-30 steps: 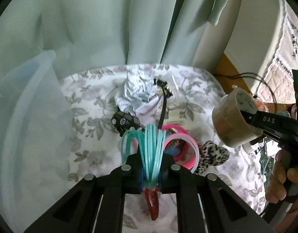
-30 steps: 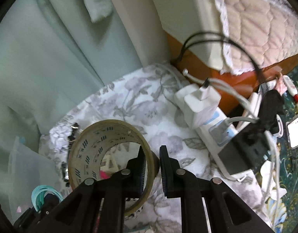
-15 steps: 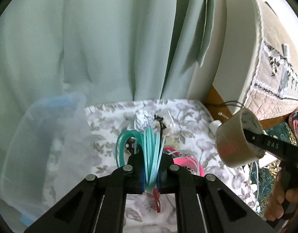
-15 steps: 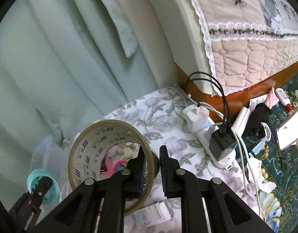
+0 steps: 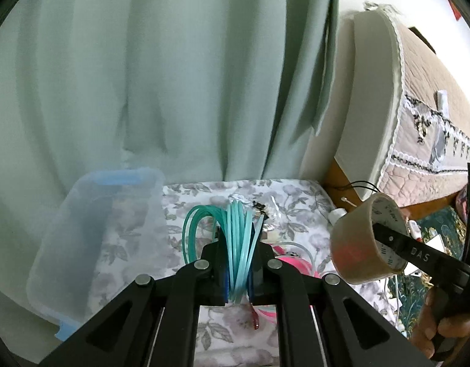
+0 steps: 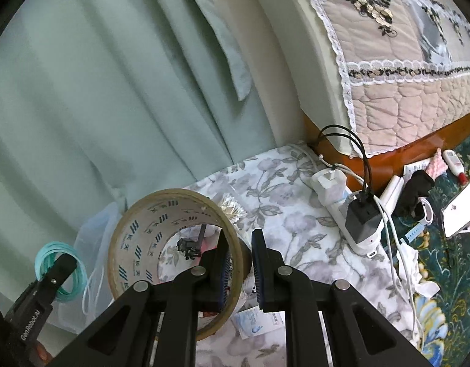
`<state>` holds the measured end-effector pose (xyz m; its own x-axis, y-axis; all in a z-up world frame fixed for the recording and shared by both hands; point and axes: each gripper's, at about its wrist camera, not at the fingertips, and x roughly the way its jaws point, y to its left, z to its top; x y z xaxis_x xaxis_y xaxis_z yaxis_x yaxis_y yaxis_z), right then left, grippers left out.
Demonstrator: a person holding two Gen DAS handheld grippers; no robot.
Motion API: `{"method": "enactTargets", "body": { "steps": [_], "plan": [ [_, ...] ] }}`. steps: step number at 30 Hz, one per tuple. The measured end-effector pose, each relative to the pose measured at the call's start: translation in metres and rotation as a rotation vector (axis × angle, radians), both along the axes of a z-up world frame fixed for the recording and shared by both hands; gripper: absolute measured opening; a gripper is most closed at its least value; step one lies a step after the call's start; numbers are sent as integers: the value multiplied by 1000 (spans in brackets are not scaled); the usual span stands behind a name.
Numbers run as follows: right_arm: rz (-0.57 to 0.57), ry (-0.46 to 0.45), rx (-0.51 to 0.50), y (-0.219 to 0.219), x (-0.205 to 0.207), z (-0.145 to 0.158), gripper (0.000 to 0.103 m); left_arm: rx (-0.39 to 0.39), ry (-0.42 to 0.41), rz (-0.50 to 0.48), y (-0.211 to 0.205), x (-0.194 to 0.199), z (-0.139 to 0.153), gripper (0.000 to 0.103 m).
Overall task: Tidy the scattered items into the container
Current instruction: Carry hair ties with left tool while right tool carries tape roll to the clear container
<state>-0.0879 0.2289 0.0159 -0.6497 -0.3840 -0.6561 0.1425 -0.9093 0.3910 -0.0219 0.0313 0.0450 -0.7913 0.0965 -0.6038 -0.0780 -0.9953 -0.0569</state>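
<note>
My left gripper (image 5: 238, 270) is shut on a bundle of teal plastic rings (image 5: 235, 238), held high above the flowered cloth (image 5: 296, 195). The rings also show in the right wrist view (image 6: 59, 264). My right gripper (image 6: 238, 267) is shut on the wall of a brown tape roll (image 6: 170, 244), also held up; the roll shows at the right of the left wrist view (image 5: 363, 244). The clear plastic container (image 5: 91, 232) with blue clips stands at the left on the cloth. Pink rings (image 5: 293, 263), a foil ball (image 6: 232, 211) and a black clip (image 6: 189, 246) lie on the cloth.
A green curtain (image 5: 158, 76) hangs behind the cloth. A bed (image 6: 388, 46) stands at the right. A power strip with chargers and cables (image 6: 354, 214) lies at the cloth's right edge. Small paper packets (image 6: 253, 324) lie near the front.
Both grippers have risen well above the cloth with their loads. The container has come into fuller view at the left.
</note>
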Motion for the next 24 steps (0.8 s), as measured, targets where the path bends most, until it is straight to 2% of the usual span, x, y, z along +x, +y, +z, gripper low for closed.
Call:
{"method": "enactTargets", "body": {
  "steps": [5,11,16,24],
  "plan": [
    [24,24,7,-7,11,10,15,34,15,44,-22,7,8,8],
    [50,54,7,-23,21,24,15,66,69,111,-55,19,22,8],
    [128,116,27,-47,34,45,15,94,112,192,-90,32,30,8],
    [237,121,75,-91,42,48,15,101,106,316,-142,38,18,8]
  ]
}}
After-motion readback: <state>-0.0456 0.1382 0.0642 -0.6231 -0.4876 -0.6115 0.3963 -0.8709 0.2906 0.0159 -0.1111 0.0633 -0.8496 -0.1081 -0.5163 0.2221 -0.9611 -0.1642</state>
